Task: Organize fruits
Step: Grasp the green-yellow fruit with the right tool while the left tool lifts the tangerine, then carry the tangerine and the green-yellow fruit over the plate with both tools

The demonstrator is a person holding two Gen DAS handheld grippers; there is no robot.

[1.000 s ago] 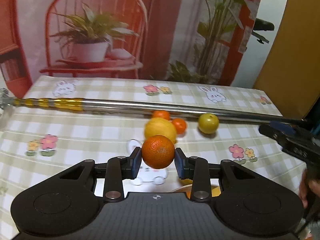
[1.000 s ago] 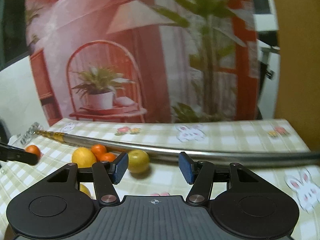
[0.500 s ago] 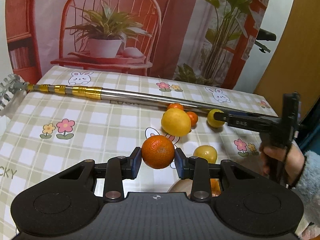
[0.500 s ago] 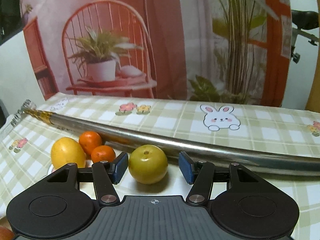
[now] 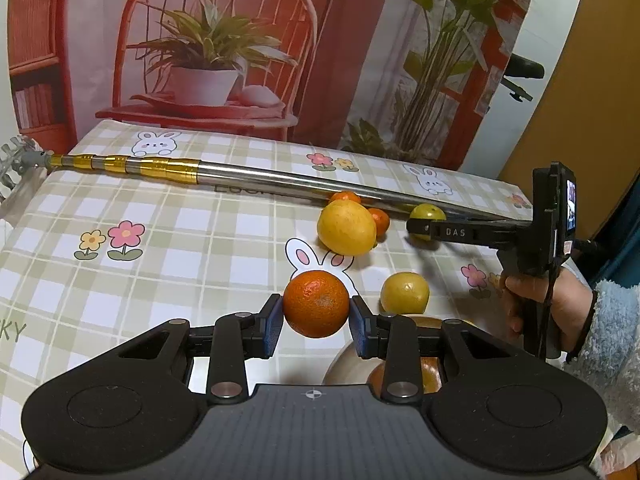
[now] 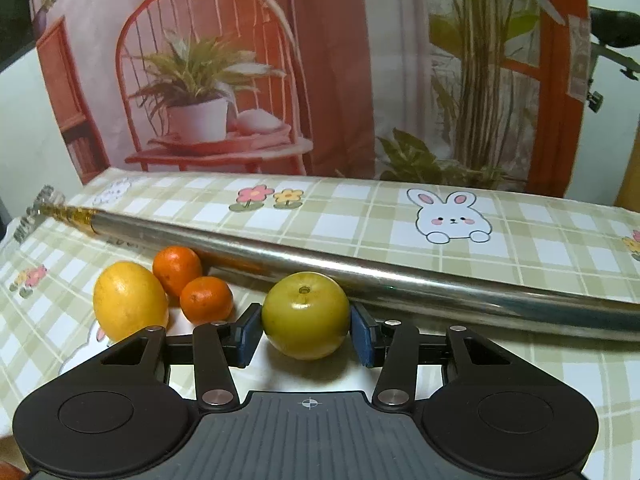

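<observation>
fruit sits between both sets of tongs right now. my left tongs are closed on an orange, held above the desk, with a bowl showing just below at 5 o'clock, already holding something orange. my right tongs straddle a green fruit that rests on the desk; the pads look to be at its flanks, but i cannot tell whether they are pressing it yet. that fruit lies dead ahead at 12 o'clock of the right tongs, touching or just beside the steel pole behind it. a lemon and two tangerines sit at 10 o'clock. my guess: the squeeze comes next, and the pole behind leaves no room to push forward, so lift straight up.
</observation>
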